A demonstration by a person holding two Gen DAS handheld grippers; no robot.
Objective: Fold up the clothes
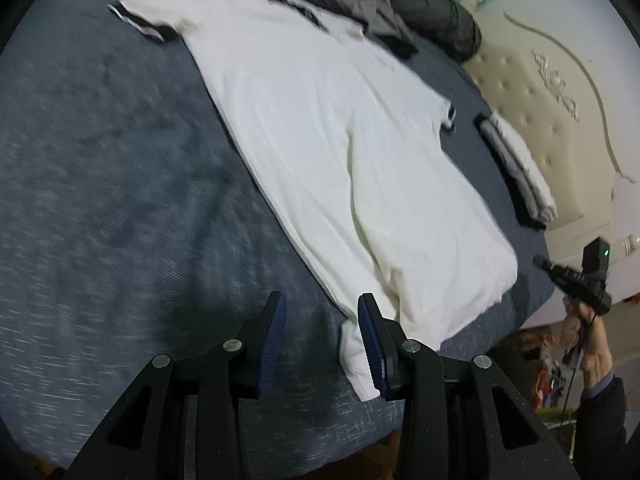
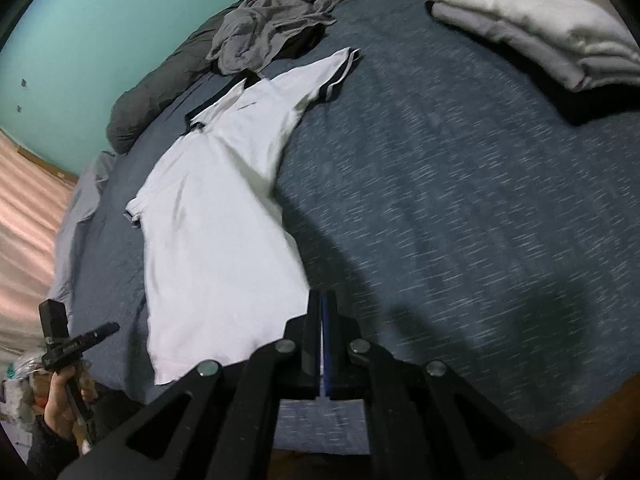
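The left gripper (image 1: 322, 334) hangs released at the shirt (image 1: 320, 140) hem, low in frame. The right gripper (image 2: 322, 344) is clenched, seemingly pinching the hem's corner. The one shirt lies flat mid-bed (image 1: 100, 200). Risk: a one-sided pull could skew or bunch it. One folded stack (image 2: 540, 28) sits upper right; one crumpled grey heap (image 2: 260, 28) up top.
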